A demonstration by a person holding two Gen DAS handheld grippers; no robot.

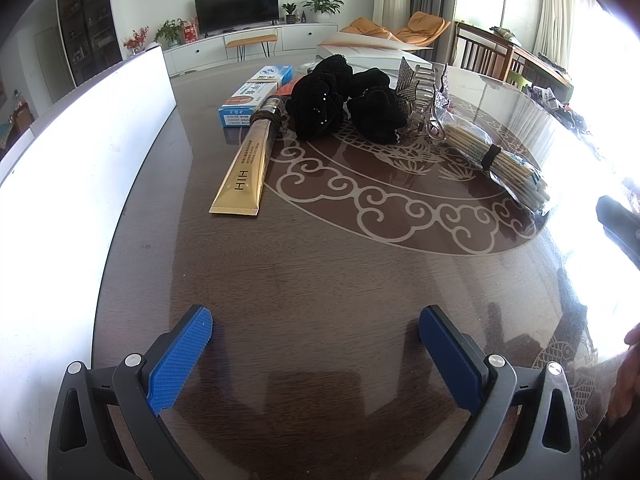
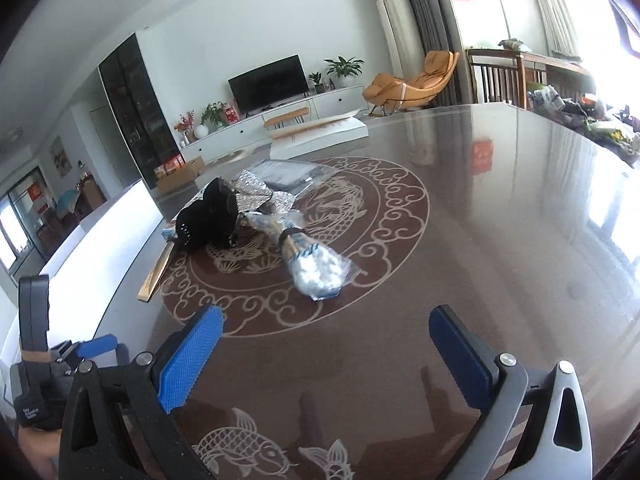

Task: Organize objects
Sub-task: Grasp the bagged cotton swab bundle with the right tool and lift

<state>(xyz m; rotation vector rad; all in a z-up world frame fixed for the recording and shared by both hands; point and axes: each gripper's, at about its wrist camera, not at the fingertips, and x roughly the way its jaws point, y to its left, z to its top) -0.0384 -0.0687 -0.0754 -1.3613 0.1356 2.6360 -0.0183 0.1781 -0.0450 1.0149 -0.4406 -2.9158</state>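
On the dark patterned table (image 1: 320,280) lie a gold tube (image 1: 245,174), a blue-and-white box (image 1: 250,98), two black scrunchies (image 1: 320,104) (image 1: 376,114), a clear hair claw with a silver bow (image 1: 422,92) and a bagged bundle of sticks (image 1: 496,160). My left gripper (image 1: 316,344) stands open over bare table, well short of them. My right gripper (image 2: 326,344) is open too, close in front of the stick bundle (image 2: 312,260). The right view also has a black scrunchie (image 2: 210,216), the silver bow (image 2: 256,196) and the gold tube's edge (image 2: 154,276).
A white bin wall (image 1: 80,152) runs along the table's left side. A flat white box (image 1: 372,46) lies at the far edge. The left gripper's body (image 2: 40,360) shows at the right view's lower left. Chairs and clutter (image 2: 576,104) stand at the right.
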